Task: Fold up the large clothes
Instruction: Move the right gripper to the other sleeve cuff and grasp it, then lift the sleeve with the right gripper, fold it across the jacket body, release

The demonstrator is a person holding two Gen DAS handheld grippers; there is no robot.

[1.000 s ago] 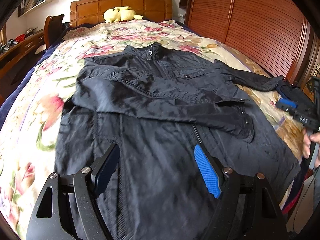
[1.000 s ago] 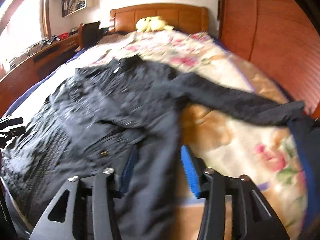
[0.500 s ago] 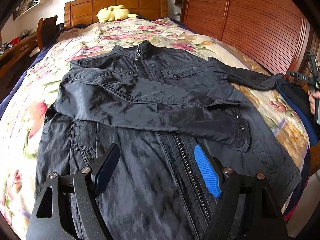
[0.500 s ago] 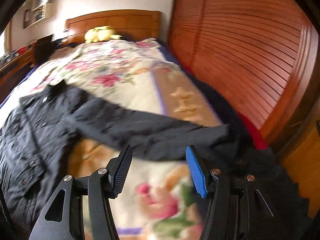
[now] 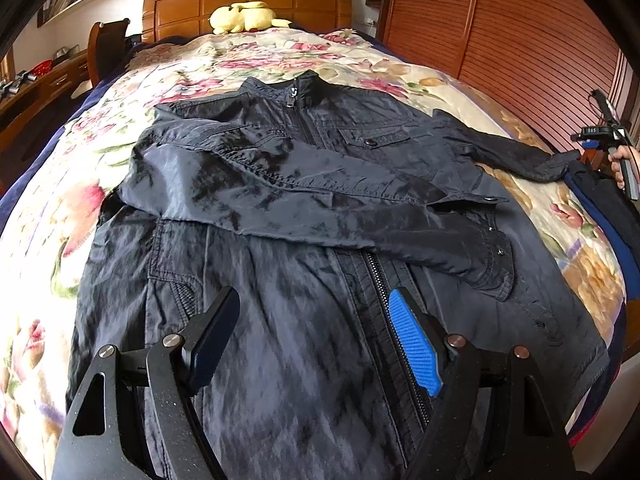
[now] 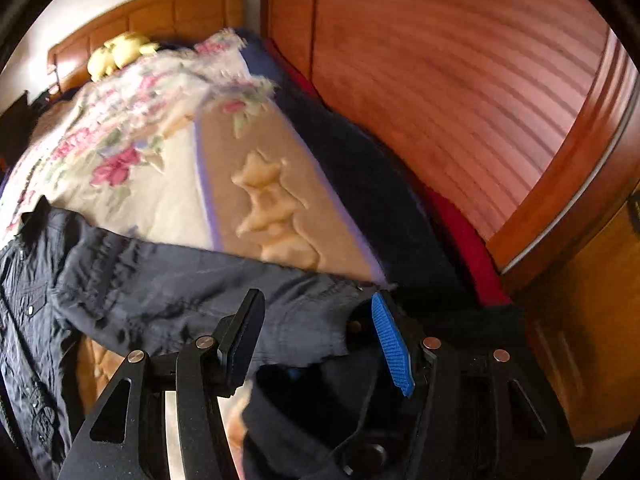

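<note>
Jacket (image 5: 320, 200), dark navy and zipped up the front, lies spread face-up across the floral bedspread (image 5: 60, 208), collar toward the wooden headboard (image 5: 248, 4) at twelve o'clock in the left wrist view. One sleeve is folded across the chest, its cuff (image 5: 496, 268) ending at about four o'clock of the jacket's middle. The other sleeve (image 5: 512, 152) stretches straight out toward three o'clock, reaching the bed's edge. A yellow plush toy (image 5: 244, 16) sits against the headboard. Over the jacket's lower front hangs the left gripper (image 5: 316, 344), its jaws released and wide apart, nothing pinched between them; the zipper runs just under the blue pad. At the far three o'clock edge a hand (image 5: 622, 160) holds the other tool near the end of the outstretched sleeve. A slatted wooden wardrobe (image 5: 520, 40) stands along that side.

From the right wrist view, blurred, the outstretched sleeve (image 6: 180, 280) runs in from nine o'clock toward the centre, and its cuff end lies between the fingers of the right gripper (image 6: 318, 340). The jaws are released and apart, the pads not pressing the cloth. Beneath them lies another dark garment (image 6: 304, 420), draped at the bed's edge. The bedspread (image 6: 160, 184) fills the upper left, with the plush toy (image 6: 116, 52) at eleven o'clock and the wardrobe (image 6: 460, 100) at two o'clock.
</note>
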